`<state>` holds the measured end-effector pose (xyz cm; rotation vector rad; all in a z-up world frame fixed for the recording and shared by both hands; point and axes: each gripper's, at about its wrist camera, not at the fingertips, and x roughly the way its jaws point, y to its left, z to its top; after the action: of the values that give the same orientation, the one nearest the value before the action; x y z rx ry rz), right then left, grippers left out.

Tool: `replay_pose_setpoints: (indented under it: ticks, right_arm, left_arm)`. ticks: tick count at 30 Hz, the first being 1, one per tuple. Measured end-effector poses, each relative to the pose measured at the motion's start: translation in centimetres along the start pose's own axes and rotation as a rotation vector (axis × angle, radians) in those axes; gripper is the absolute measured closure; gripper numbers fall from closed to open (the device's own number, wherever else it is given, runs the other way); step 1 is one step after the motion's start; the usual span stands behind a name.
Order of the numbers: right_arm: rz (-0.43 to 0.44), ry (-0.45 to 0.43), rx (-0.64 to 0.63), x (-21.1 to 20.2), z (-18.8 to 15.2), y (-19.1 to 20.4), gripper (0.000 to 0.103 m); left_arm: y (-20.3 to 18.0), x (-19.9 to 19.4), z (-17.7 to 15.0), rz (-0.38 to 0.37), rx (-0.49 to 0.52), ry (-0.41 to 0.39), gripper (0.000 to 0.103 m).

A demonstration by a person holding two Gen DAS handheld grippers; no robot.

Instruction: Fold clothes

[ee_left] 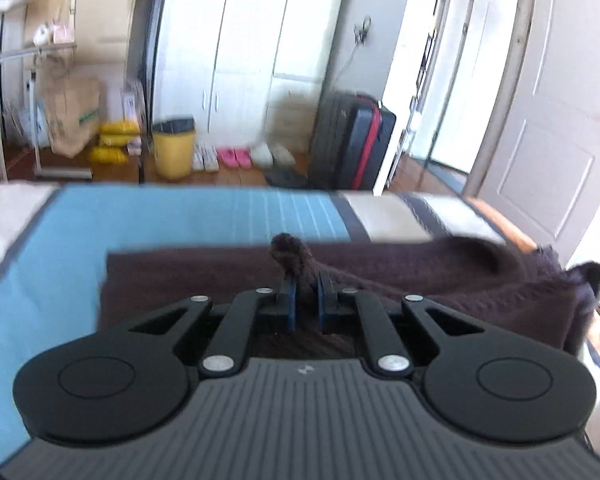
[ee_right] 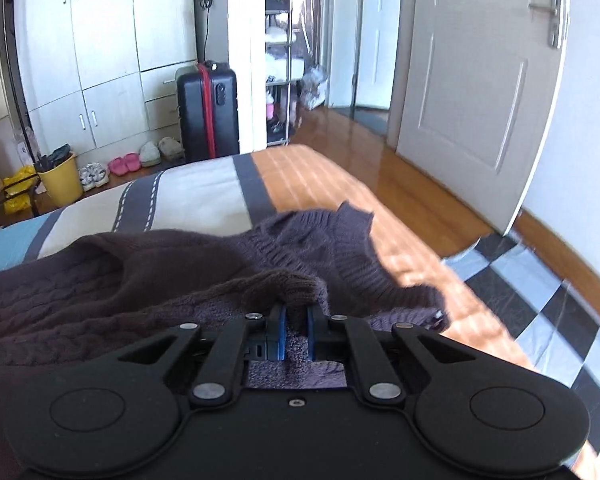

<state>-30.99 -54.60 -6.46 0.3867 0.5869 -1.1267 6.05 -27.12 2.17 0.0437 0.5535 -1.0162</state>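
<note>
The left tongs (ee_left: 305,280) are closed on a pinch of the dark brown knit sweater (ee_left: 400,276); a small tuft of wool stands up between the blue pads (ee_left: 290,300). The right tongs (ee_right: 295,312) are likewise clamped on a fold of the same sweater (ee_right: 148,264), whose cloth bunches up over the fingertips.

The sweater lies across the near part of the bed (ee_left: 172,220). In the left wrist view its far edge runs straight across the blue sheet, and its right end droops over the bed's right side. In the right wrist view a ribbed part of it (ee_right: 348,248) spreads to the far right onto an orange section of the bedcover (ee_right: 300,176), with cable-knit folds piled at the left.

Beyond the bed's far edge, on the wooden floor, stand a yellow bin (ee_left: 174,148), a row of shoes with a pink pair (ee_left: 234,157) among them, and a black suitcase with a red strap (ee_left: 360,144). White wardrobes (ee_left: 240,48) fill the far wall. To the right a white door (ee_right: 476,64) stands open, and a black-and-white chequered mat (ee_right: 548,308) lies on the floor near the bed's right side.
</note>
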Motion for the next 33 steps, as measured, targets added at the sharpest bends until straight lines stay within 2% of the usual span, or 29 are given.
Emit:
replay_pose_setpoints:
  ticks: [3,6,7,10,13,15,17,22,24,25,26,28,30,31,33]
  right_arm:
    - [-0.005,-0.016,0.019,-0.4,0.1,-0.6,0.093]
    - [0.011,0.009,0.066,-0.2,-0.1,-1.5,0.093]
    - [0.024,0.026,0.085,0.0,-0.4,-1.8,0.093]
    - [0.032,0.069,0.074,0.2,-1.2,-1.5,0.093]
    - [0.01,0.058,0.052,0.1,-1.1,-1.1,0.093]
    - [0.005,0.065,0.072,0.5,-1.1,-1.3,0.093]
    - [0.001,0.068,0.084,1.0,-1.1,-1.5,0.093]
    - [-0.031,0.05,0.075,1.8,-0.7,-2.0,0.093]
    - [-0.054,0.057,0.1,2.1,-0.6,-2.4,0.093]
    - [-0.065,0.061,0.114,2.2,-0.6,-2.5,0.093]
    - [-0.059,0.077,0.118,2.4,-0.6,-2.4,0.092]
    - [-0.046,0.127,0.104,2.8,-0.8,-2.0,0.081]
    - [-0.057,0.132,0.092,1.8,-1.0,-1.7,0.075]
    - [-0.048,0.115,0.092,0.8,-1.0,-1.7,0.073]
    - [0.023,0.08,0.121,-1.4,-1.3,-2.1,0.068]
  left_arm:
    - [-0.1,0.8,1.8,0.007,0.004,-0.017,0.094]
    - [-1.8,2.7,3.9,0.069,0.111,-0.024,0.094]
    - [-2.3,3.0,4.6,0.072,0.117,-0.046,0.094]
    - [-3.5,3.8,6.7,0.089,0.106,-0.126,0.096]
    - [-3.1,5.1,7.8,0.155,0.031,-0.151,0.097]
    - [-2.0,5.9,7.7,0.166,-0.029,-0.089,0.096]
    - [-0.9,6.0,6.6,0.111,-0.088,-0.019,0.095]
    - [0.8,5.4,2.3,0.107,-0.116,0.129,0.089]
    - [2.0,5.5,0.7,0.037,-0.211,0.195,0.076]
    - [2.6,5.5,-0.1,-0.001,-0.261,0.228,0.065]
    - [3.1,5.8,-0.7,-0.043,-0.322,0.256,0.064]
    - [3.9,6.6,-1.9,-0.129,-0.447,0.309,0.062]
    - [3.3,7.7,-2.6,-0.132,-0.446,0.358,0.062]
    - [2.9,8.3,-2.6,-0.109,-0.422,0.377,0.061]
    - [1.6,9.3,-3.0,-0.062,-0.356,0.406,0.058]
